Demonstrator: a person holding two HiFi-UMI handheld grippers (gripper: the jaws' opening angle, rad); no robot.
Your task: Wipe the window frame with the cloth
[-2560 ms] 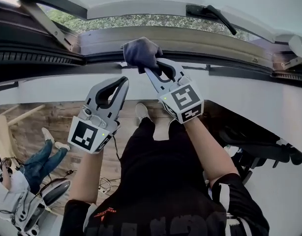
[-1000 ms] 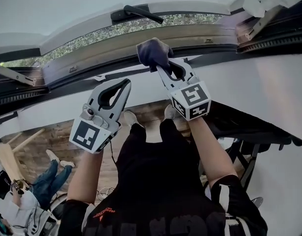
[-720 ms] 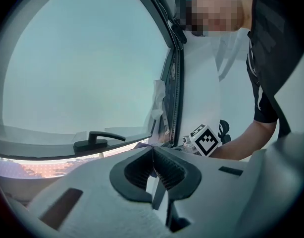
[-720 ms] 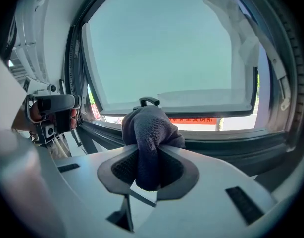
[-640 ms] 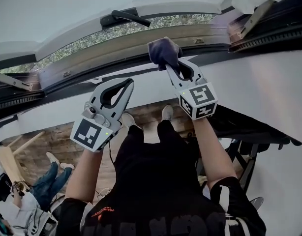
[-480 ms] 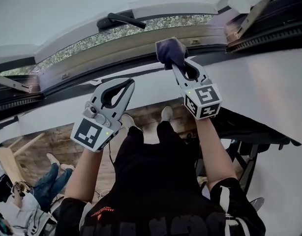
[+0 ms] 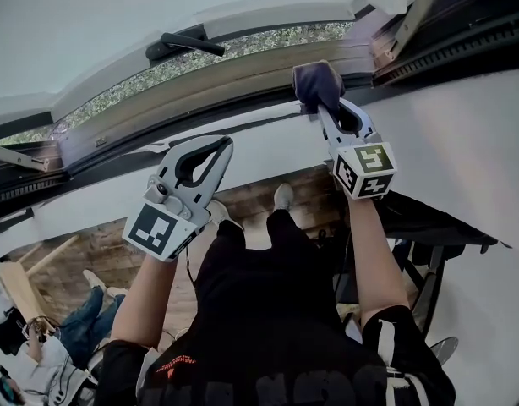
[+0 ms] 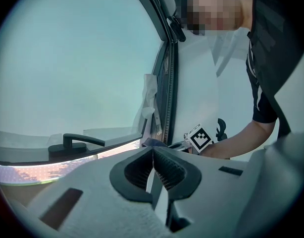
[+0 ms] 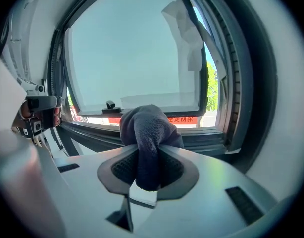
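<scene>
The right gripper's (image 9: 147, 168) jaws are clamped on a dark cloth (image 9: 148, 125), which bulges out above them in a rounded wad. In the head view that wad (image 7: 317, 83) presses against the lower rail of the window frame (image 7: 183, 91), at the upper right of the picture, close to the frame's right corner. The left gripper (image 8: 153, 155) has its jaws closed together with nothing between them. It hangs low and left of centre in the head view (image 7: 219, 145), apart from the frame and over the white wall.

Wiping looks to be under way. With the cloth so near the right corner, this pass along the lower rail seems close to its end. No streak, dust or wet trace shows which parts are done, so the long stretch running to the upper left and the side rails cannot be judged.

The rail is a pale band over a dark seal. The sash (image 7: 99, 24) stands open above it, with a black handle (image 7: 179, 45), and greenery shows through the gap. Below are the white wall (image 7: 462, 134), a wooden floor (image 7: 251, 197) and a seated person (image 7: 40, 358) at lower left.
</scene>
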